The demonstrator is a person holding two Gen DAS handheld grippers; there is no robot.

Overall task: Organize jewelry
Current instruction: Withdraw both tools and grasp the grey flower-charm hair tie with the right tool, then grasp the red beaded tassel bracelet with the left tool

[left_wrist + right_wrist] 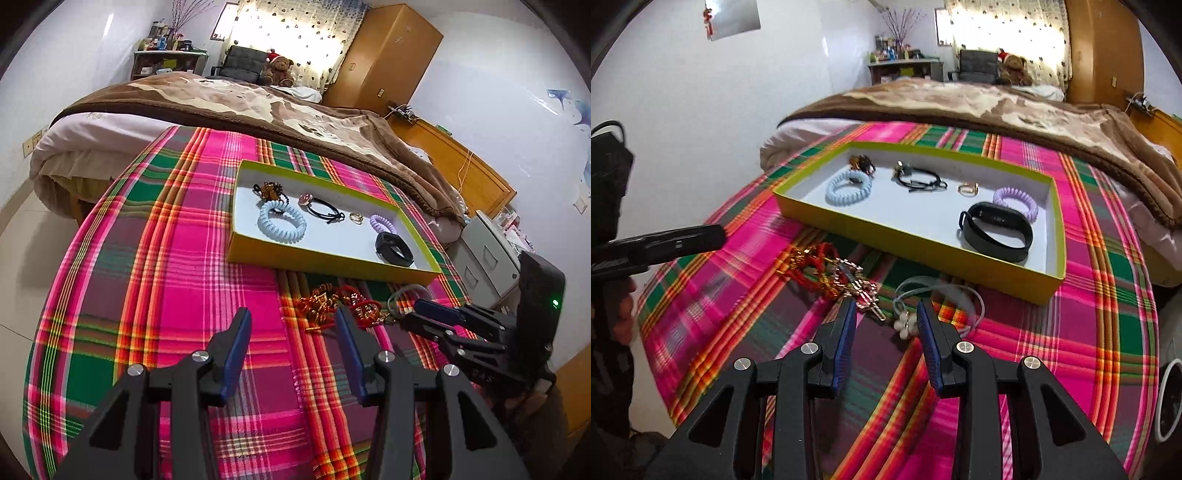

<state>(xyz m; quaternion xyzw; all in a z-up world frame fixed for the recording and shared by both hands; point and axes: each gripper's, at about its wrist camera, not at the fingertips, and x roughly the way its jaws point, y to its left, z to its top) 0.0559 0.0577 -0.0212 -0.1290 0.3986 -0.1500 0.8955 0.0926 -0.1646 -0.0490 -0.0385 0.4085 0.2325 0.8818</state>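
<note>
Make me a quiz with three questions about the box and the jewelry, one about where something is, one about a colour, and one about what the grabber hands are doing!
1. Where is the black wristband?
A. Inside the box
B. On the cloth in front of the box
C. On the brown blanket

2. What colour is the box's outer wall?
A. Red
B. Yellow-green
C. Blue

3. What is the right gripper doing?
A. Shut on the wristband
B. Open, with nothing held
C. Shut on a ring

Answers:
1. A, it lies on the white floor of the box, beside the purple coil hair tie.
2. B, the box sides show yellow-green against the plaid cloth.
3. B, its fingers stand apart over the grey hair tie with a white flower, clamping nothing.
</note>
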